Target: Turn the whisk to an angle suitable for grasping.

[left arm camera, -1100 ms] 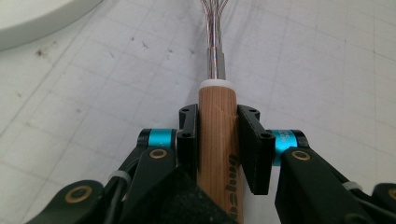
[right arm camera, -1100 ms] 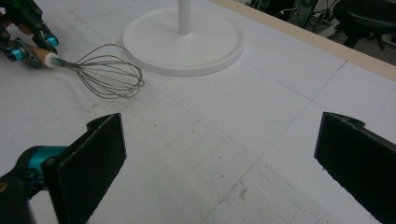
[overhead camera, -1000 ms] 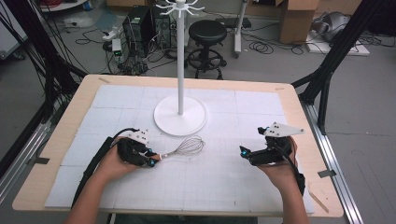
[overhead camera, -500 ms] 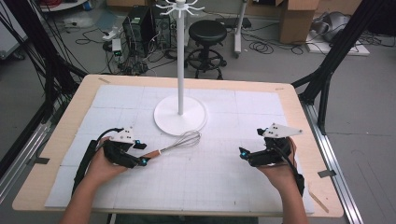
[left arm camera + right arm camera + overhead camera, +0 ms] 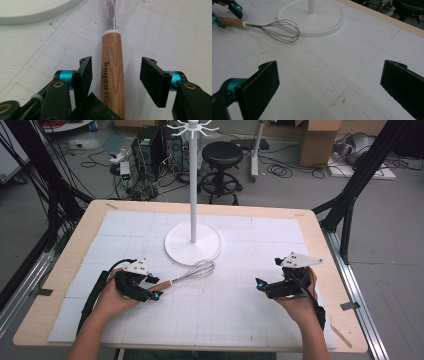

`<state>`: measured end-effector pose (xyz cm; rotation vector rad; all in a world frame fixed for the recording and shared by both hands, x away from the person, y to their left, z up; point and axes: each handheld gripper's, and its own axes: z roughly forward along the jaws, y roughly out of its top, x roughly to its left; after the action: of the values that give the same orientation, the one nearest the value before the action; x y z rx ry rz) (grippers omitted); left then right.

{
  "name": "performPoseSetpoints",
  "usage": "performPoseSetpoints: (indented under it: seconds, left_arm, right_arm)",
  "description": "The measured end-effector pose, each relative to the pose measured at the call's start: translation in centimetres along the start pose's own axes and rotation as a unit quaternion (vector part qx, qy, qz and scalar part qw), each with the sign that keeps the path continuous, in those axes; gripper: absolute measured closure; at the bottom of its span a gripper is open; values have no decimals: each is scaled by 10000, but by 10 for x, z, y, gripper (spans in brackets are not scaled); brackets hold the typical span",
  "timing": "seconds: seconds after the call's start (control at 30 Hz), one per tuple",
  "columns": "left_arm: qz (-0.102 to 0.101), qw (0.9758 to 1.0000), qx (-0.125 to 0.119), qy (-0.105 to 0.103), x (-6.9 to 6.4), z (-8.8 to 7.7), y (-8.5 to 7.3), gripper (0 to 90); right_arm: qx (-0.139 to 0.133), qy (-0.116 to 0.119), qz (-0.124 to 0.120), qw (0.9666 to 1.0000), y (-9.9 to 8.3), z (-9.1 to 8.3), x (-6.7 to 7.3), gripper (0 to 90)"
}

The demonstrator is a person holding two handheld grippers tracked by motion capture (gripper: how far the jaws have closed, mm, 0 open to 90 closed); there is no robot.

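On the white counter (image 5: pixel 240 320), the left claw (image 5: pixel 116 77), jaws just opened, straddles the whisk (image 5: pixel 113 72) handle untouching; square up before clenching.

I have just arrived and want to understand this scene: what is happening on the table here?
A person holds one claw in each hand over a white table. The left claw has just opened, and the wooden handle of a whisk lies between its pads without being pressed. The whisk lies flat, its wire end beside the round base of a white stand. The right claw is wide open with nothing in it, apart from the whisk.
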<state>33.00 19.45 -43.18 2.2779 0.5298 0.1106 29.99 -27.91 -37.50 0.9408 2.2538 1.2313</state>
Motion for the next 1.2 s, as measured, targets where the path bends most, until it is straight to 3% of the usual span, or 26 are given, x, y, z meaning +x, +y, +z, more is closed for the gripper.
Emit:
performPoseSetpoints:
  seconds: [0.17, 0.2, 0.33, 0.37, 0.5, 0.67, 0.87, 1.0, 1.2]
  left_arm:
    - [-109, 9998, 121, -86, 3, 7, -1, 520]
    - [-53, 9999, 94, -120, 3, 7, 0, 530]
    - [-62, 9992, 54, -382, -1, 13, 4, 611]
    - [51, 9992, 107, -382, -2, 15, 6, 631]
    - [196, 9991, 179, -337, -7, 19, 11, 696]
    - [298, 9989, 193, -298, -8, 20, 12, 700]
    - [218, 9985, 66, -505, -4, 24, 14, 703]
    - [393, 9970, 57, -668, -4, 34, 22, 704]
    - [637, 9952, 177, -724, -9, 51, 41, 704]
  right_arm:
    - [4, -3, -11, 10000, 1, 1, 1, 8]
    - [2, 7, -26, 10000, 1, 1, 1, 8]
    - [-17, 3, -29, 10000, 2, 0, 1, 8]
    - [-25, 3, -23, 10000, 2, -1, 1, 8]
    - [-55, -20, -39, 10000, 2, -3, 0, 8]
    - [-73, -16, -6, 10000, 2, -5, 0, 8]
    - [-70, -8, -32, 10000, 3, -3, 1, 8]
    - [-81, -12, -21, 10000, 4, -3, 1, 8]
    - [-56, -3, -31, 10000, 3, -3, 0, 8]
